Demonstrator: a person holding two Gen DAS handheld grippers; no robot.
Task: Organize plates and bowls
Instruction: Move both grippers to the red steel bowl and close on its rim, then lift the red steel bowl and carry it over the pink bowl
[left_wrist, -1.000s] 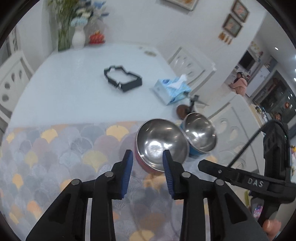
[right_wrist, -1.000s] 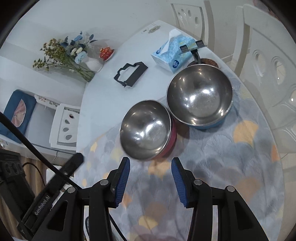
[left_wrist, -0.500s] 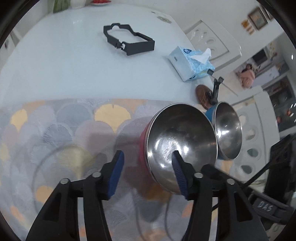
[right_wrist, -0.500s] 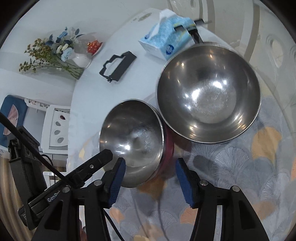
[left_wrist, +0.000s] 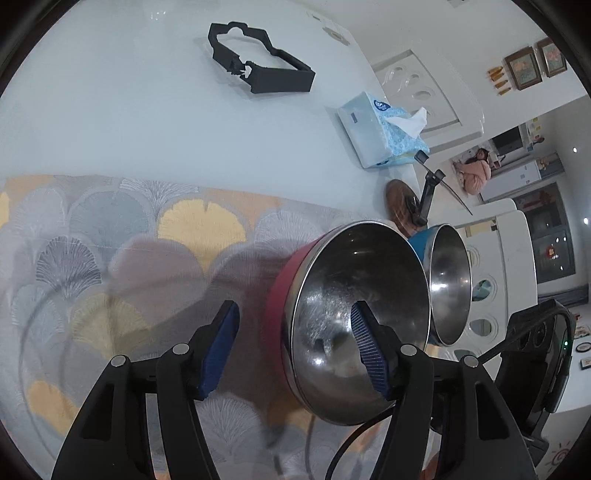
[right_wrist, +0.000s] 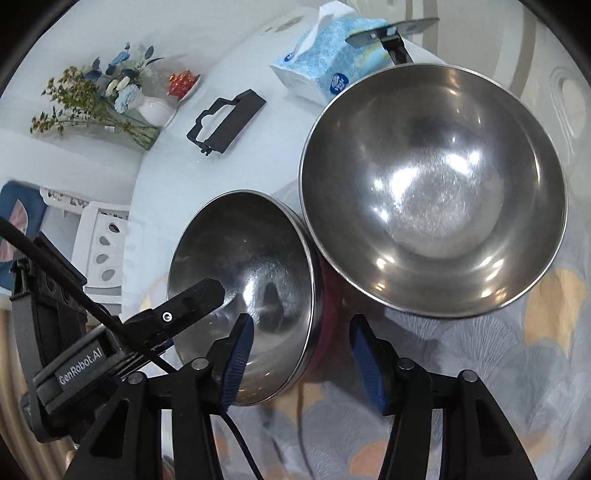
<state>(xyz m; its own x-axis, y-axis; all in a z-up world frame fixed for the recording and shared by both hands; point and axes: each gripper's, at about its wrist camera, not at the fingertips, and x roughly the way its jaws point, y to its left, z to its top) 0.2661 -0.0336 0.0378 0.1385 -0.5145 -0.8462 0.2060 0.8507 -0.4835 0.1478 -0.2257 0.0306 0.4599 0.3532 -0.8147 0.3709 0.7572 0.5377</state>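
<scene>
A steel bowl with a red outside (left_wrist: 354, 295) stands on the patterned placemat (left_wrist: 110, 251). It touches a steel bowl with a blue outside (left_wrist: 448, 284) to its right. My left gripper (left_wrist: 295, 347) is open and straddles the red bowl's near rim, with the right finger inside the bowl. In the right wrist view my right gripper (right_wrist: 301, 356) is open and straddles the red bowl's (right_wrist: 251, 273) right rim. The blue bowl (right_wrist: 432, 192) lies just beyond. The left gripper's finger (right_wrist: 192, 299) reaches into the red bowl from the left.
A blue tissue box (left_wrist: 380, 129), a black plastic frame (left_wrist: 258, 62) and a small stand with a brown base (left_wrist: 402, 206) sit on the white table behind the bowls. A flower vase (right_wrist: 155, 107) stands at the far end. White chairs (left_wrist: 417, 85) ring the table.
Both grippers have moved forward and down onto the red bowl. Their open fingers now straddle its rim from opposite sides. The bowls have not moved.
</scene>
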